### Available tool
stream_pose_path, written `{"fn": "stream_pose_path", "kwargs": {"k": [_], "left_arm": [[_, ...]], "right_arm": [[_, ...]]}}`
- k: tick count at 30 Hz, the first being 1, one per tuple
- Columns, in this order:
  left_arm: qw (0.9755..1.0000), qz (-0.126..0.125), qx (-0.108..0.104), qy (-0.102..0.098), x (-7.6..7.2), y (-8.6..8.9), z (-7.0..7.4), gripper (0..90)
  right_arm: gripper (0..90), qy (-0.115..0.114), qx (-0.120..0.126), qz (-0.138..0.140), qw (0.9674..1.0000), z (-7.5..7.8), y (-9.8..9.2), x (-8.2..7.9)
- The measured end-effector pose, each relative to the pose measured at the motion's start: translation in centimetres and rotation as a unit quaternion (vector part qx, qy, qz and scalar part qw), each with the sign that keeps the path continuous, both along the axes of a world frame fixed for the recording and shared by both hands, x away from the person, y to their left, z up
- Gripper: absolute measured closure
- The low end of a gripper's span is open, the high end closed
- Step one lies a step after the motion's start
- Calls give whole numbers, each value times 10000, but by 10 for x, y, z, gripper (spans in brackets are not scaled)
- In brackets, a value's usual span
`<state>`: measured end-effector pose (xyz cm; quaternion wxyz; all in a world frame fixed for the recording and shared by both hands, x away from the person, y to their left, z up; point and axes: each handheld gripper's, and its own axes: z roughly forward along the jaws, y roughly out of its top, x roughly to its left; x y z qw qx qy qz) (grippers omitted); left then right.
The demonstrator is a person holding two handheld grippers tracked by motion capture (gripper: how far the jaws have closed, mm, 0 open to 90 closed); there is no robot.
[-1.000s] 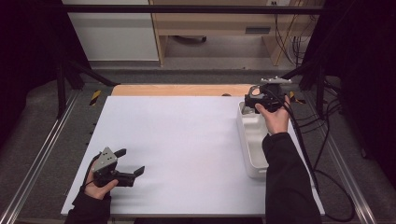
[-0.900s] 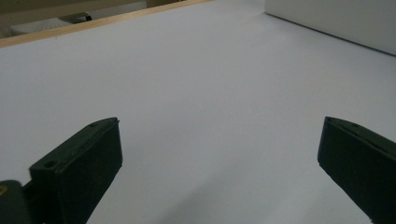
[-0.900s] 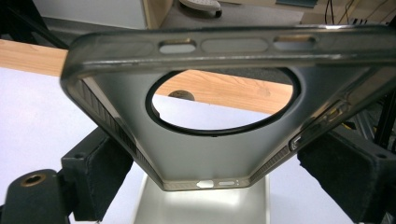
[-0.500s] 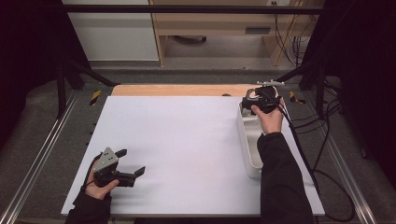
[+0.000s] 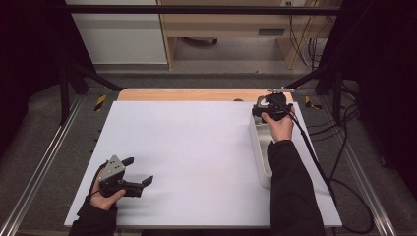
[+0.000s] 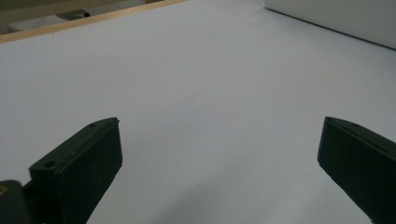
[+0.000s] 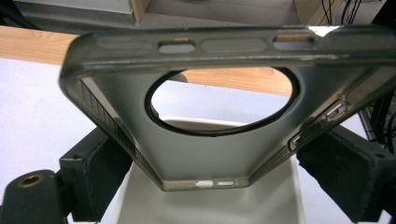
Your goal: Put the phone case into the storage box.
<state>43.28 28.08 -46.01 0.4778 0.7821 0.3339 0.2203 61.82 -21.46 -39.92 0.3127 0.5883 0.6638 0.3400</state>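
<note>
I have the translucent phone case (image 7: 205,121) clamped between the jaws of my right gripper (image 5: 272,107), lifted clear above the far end of the white tray (image 5: 257,147) that sits directly beneath it. So I judge the pick done; carrying the case off and setting it down is what remains. The case's long axis runs away from the gripper, camera cutout toward the far end, open side facing up. My left gripper (image 5: 133,173) rests low over the bare counter (image 5: 196,147), jaws wide apart, holding nothing.
</note>
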Motion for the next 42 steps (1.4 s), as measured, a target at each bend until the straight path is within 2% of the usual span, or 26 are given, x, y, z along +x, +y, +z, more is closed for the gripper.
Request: {"fn": "stream_pose_path", "kwargs": {"k": [10, 25, 30, 32, 42], "left_arm": [[10000, 1, 16, 8, 0, 0, -1, 0], [10000, -11, 27, 12, 0, -1, -1, 0], [10000, -16, 28, 16, 1, -1, -1, 0], [10000, -17, 31, 16, 1, -1, -1, 0], [10000, -30, 38, 21, 1, -1, -2, 0]], "right_arm": [[114, 136, 8, -30, 9999, -11, -2, 3], [110, 114, 29, -33, 9999, -14, -2, 3], [38, 118, 92, 75, 9999, -13, -1, 4], [29, 71, 14, 100, 9999, -14, -1, 3], [10, -160, 6, 83, 9998, -9, -2, 1]]}}
